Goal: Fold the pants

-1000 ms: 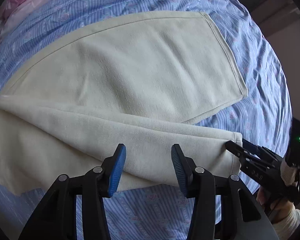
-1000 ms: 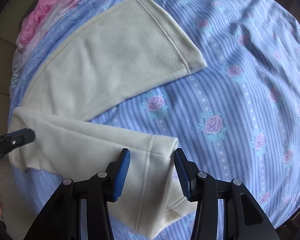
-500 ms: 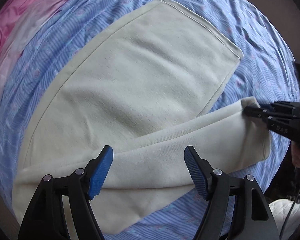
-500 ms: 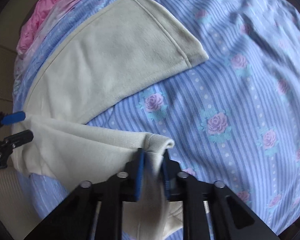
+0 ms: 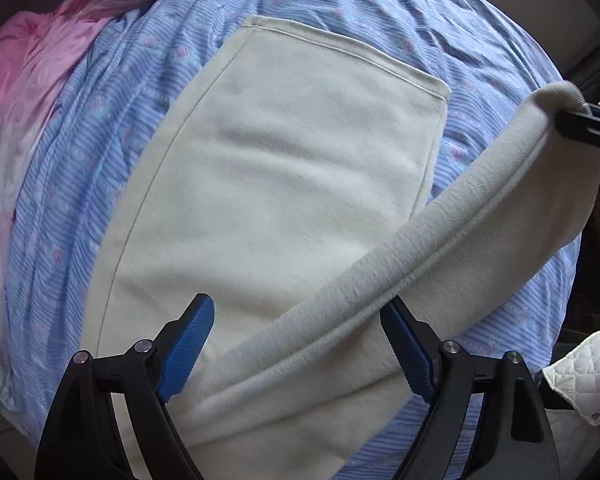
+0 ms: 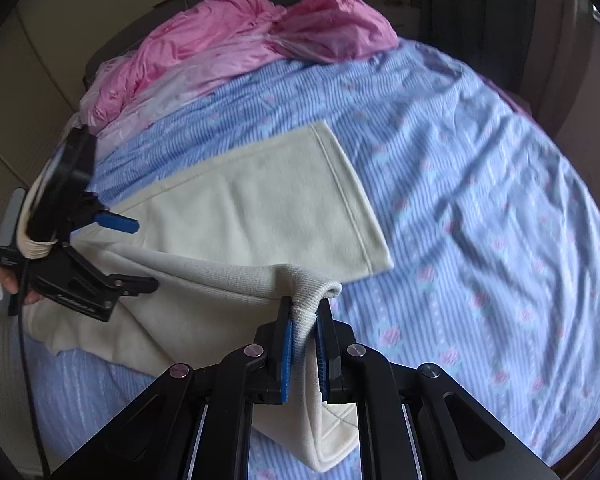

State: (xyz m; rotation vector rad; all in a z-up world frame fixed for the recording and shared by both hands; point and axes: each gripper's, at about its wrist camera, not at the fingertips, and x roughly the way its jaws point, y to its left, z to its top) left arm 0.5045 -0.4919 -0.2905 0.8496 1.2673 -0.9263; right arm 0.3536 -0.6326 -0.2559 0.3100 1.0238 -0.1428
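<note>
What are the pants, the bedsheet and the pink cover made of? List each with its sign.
Pants: cream fleece or soft knit by the look, matte and fuzzy, with a ribbed waistband.
Bedsheet: thin woven cotton, probably; matte, printed with blue stripes and roses, finely creased.
Pink cover: likely satin or synthetic; glossy with sharp crinkles.

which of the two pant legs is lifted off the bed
The near leg, pinched at its ribbed cuff by the right gripper, hangs raised. The far leg lies flat on the blue floral sheet.
</note>
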